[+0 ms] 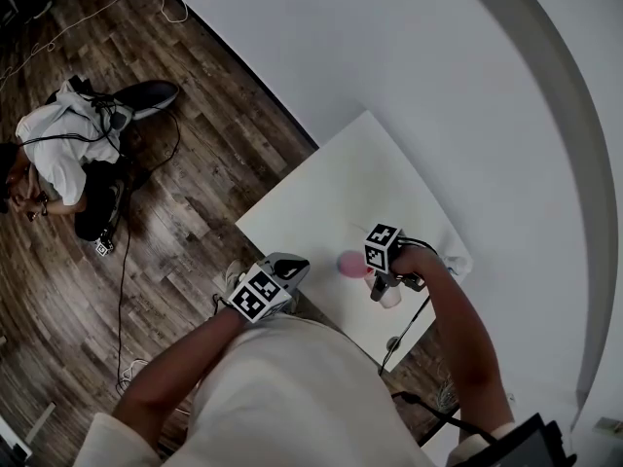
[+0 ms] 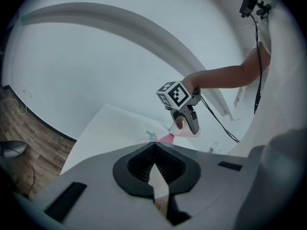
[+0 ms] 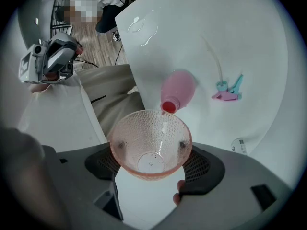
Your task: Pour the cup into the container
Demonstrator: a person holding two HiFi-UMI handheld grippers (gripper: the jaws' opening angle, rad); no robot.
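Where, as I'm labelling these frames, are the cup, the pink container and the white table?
cup [image 3: 151,143]: right gripper view, on its dimpled inner wall.
pink container [image 3: 178,86]: right gripper view, on its rounded body.
white table [image 3: 160,51]: right gripper view, on a bare stretch.

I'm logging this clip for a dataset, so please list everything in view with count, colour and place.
clear pink-tinted dimpled cup: one, pinkish, held in the right tongs, tipped toward the container
pink rounded container with a red mouth: one, pink, on the table at the cup's rim
small teal-and-pink object: one, teal and pink, on the table beyond the container
white table: one, white, against the wall
wooden floor: dark brown, left of the table
black cables: several, black, on the floor
seated person: one, white top, on the floor at far left
left tongs: one, grey, jaws together and empty, off the table's near edge
right tongs: one, grey, over the table
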